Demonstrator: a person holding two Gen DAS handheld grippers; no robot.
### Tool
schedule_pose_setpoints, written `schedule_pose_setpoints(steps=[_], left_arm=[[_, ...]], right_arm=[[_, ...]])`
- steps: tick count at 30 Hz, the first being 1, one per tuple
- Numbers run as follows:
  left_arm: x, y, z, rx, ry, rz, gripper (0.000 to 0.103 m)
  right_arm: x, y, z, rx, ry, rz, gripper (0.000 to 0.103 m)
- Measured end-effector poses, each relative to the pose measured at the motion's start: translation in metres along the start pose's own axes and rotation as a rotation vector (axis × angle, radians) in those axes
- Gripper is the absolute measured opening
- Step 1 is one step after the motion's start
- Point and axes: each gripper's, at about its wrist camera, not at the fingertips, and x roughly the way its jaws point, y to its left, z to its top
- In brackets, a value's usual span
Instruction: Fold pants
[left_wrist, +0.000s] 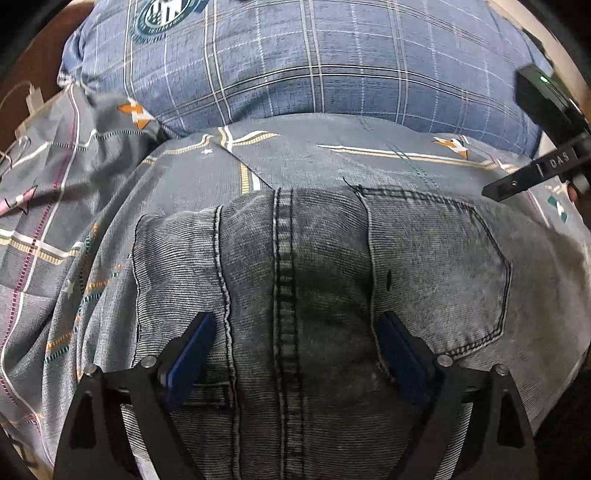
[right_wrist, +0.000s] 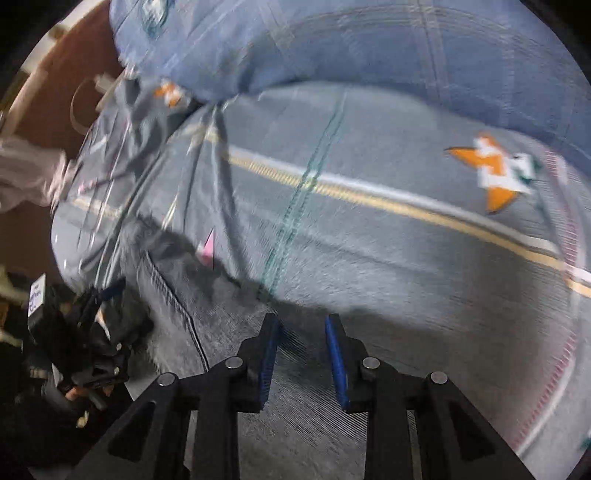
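**Left was over the seat, right was at the edge — nothing gripped yet**

Your left gripper (left_wrist: 295, 354) sat with its blue pads spread wide, straddling the centre seam of the grey washed-denim pants (left_wrist: 317, 295). The back pocket (left_wrist: 439, 273) was just right of the right pad; no cloth was between the pads. The pants lay flat directly under and ahead of the tool, on the grey patterned bedsheet (left_wrist: 332, 155), with the blue plaid pillow (left_wrist: 295, 62) well beyond.

Your right gripper (right_wrist: 302, 363) had its pads partly apart, a clear gap showing, with denim (right_wrist: 295, 424) beneath them and the pants' edge just ahead. That view was motion-blurred, so I couldn't tell whether the pads touched the cloth. The left tool (right_wrist: 85, 350) showed far to its left.

My read: you were setting up a grip for the next fold.
- Take the fabric at an edge, not mid-panel: the seam ridge under the left tool was thick and would likely slip.
- Pinch denim only; the sheet just ahead of the right pads could get caught.
- Match both grips before lifting, or the fold would skew.
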Motion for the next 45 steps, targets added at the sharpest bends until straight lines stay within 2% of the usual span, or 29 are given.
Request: schedule_pose_setpoints(steps=[3,6,10,14,17,21,23,26,30,32,33,35,36,37,38,40,42,45], left_arm=[[0.003,0.003,-0.003,-0.009,-0.023,-0.004,0.092],[0.002,0.004,-0.004,0.0,-0.04,-0.006,0.092],[0.001,0.008,-0.003,0.005,-0.061,-0.015,0.093],[0.001,0.005,-0.003,0.015,-0.082,-0.014,0.093],[0.0,0.005,-0.003,0.016,-0.091,-0.015,0.093],[0.0,0.006,-0.004,0.021,-0.098,-0.018,0.094],[0.0,0.006,-0.004,0.022,-0.101,-0.02,0.094],[0.0,0.006,-0.005,0.024,-0.106,-0.021,0.094],[0.0,0.006,-0.005,0.026,-0.109,-0.023,0.094],[0.0,0.006,-0.005,0.025,-0.108,-0.023,0.094],[0.0,0.006,-0.005,0.027,-0.11,-0.024,0.094],[0.0,0.007,-0.005,0.028,-0.111,-0.026,0.094],[-0.001,0.007,-0.006,0.03,-0.113,-0.027,0.095],[0.0,0.007,-0.006,0.03,-0.114,-0.026,0.095],[0.0,0.007,-0.006,0.031,-0.116,-0.026,0.095],[-0.001,0.007,-0.006,0.031,-0.117,-0.026,0.095],[0.0,0.007,-0.006,0.03,-0.116,-0.027,0.095],[0.0,0.007,-0.006,0.03,-0.117,-0.026,0.095]], right_arm=[[0.008,0.013,-0.001,-0.074,0.022,0.045,0.029],[0.013,0.03,-0.005,-0.156,0.023,0.01,0.02],[0.001,0.052,-0.018,-0.226,-0.02,-0.049,0.02],[-0.019,0.064,-0.032,-0.255,-0.046,-0.054,0.022],[-0.026,0.058,-0.034,-0.23,-0.045,-0.081,0.03],[-0.014,0.056,-0.037,-0.212,0.018,-0.098,0.051],[-0.012,0.061,-0.042,-0.234,0.031,-0.107,0.052],[-0.022,0.06,-0.041,-0.216,0.002,-0.055,0.052],[-0.038,0.036,-0.015,-0.144,-0.069,-0.043,0.058],[-0.03,0.02,0.001,-0.1,-0.031,-0.011,0.058],[-0.02,0.012,0.007,-0.08,0.015,0.013,0.058],[-0.008,0.011,0.01,-0.082,0.077,0.038,0.046],[-0.004,0.014,0.009,-0.091,0.101,0.056,0.035],[-0.001,0.021,0.006,-0.118,0.123,0.055,0.03],[-0.001,0.026,0.003,-0.141,0.137,0.038,0.027],[-0.003,0.037,-0.002,-0.191,0.146,-0.017,0.01],[-0.011,0.045,-0.004,-0.219,0.114,-0.085,0.005],[-0.027,0.068,-0.003,-0.293,0.035,-0.214,0.004]])
